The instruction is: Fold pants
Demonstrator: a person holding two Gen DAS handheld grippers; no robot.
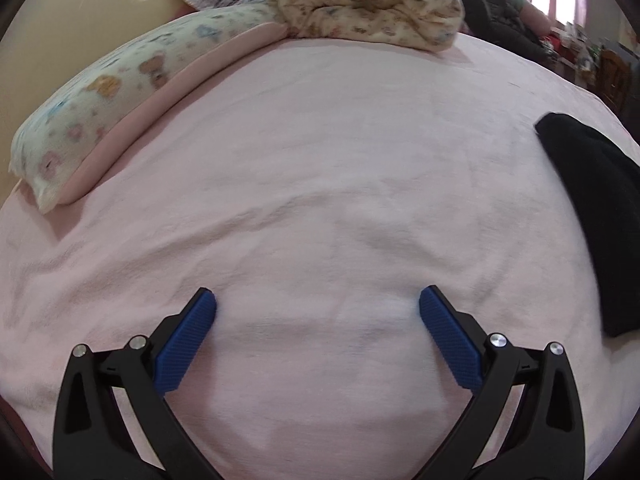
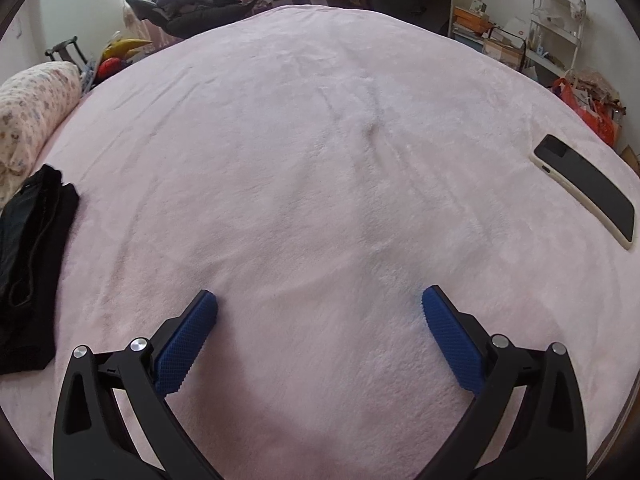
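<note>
— Left wrist view first: what is lying on the pink blanket [image 1: 320, 160]?
— Going from the left, a long printed pillow [image 1: 100, 96] with a pink border is sitting along the blanket's far left edge, a crumpled floral quilt [image 1: 360, 0] is piled at its far edge, and the folded black pants [image 1: 592, 216] are lying at its right side, well apart from the left gripper [image 1: 318, 300].
— How is that gripper standing?
— It is hanging over bare blanket with its blue pads [image 1: 188, 344] spread wide, gripping nothing.
— And the right wrist view?
— Against the same blanket [image 2: 320, 160], the pants [image 2: 32, 264] are lying at the left edge, folded into a narrow stack. The right gripper [image 2: 320, 300] is hovering mid-blanket, jaws wide apart and holding nothing. A phone [image 2: 588, 188] in a pale case is resting face up near the blanket's right edge.
</note>
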